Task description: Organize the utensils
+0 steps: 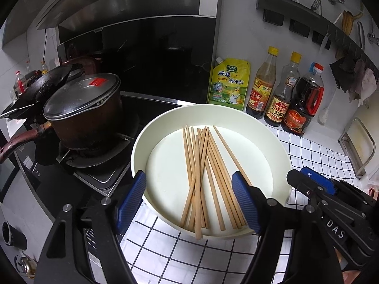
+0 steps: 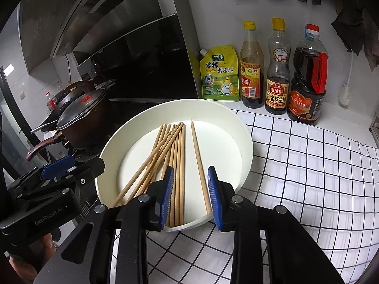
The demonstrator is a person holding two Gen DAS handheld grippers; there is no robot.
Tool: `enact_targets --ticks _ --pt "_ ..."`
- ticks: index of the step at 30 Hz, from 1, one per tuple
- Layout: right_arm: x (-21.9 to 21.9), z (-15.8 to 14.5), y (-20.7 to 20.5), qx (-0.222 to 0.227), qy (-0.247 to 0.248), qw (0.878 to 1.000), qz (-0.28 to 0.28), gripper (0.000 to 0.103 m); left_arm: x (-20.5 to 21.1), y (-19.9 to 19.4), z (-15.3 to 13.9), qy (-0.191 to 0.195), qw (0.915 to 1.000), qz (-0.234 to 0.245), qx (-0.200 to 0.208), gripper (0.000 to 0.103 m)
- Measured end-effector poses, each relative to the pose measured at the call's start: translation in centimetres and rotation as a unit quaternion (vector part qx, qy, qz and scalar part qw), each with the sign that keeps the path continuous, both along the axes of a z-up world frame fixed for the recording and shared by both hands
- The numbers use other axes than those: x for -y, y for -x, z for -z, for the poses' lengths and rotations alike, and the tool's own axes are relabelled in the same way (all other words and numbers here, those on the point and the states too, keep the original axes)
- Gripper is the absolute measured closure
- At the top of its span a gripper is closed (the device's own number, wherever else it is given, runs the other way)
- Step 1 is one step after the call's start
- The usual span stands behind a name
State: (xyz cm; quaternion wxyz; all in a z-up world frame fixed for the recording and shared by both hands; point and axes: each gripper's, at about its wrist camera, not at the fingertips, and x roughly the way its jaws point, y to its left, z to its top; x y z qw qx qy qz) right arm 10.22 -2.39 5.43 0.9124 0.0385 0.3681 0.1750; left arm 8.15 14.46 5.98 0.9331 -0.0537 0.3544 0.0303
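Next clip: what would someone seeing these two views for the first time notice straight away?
A round white tray on the grid-patterned cloth holds a loose pile of wooden chopsticks, one lying apart from the rest. Both the left gripper and the right gripper hang open over its near rim, holding nothing. Behind stand a yellow seasoning pouch and three dark sauce bottles; a lidded pot sits on the stove to the left.

The round cream-white bowl holds light-brown wooden chopsticks. The cloth on the counter is white with a black grid pattern. Both black grippers have blue ribbed pads.
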Motion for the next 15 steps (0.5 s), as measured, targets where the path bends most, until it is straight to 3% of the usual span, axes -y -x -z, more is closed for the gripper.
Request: enact_targets --ticks 15 --pt "1.0 -0.7 1.2 0.007 -0.009 1.0 0.018 0.061 -0.3 1.2 -1.1 0.014 0.9997 -0.009 0.016 0.014"
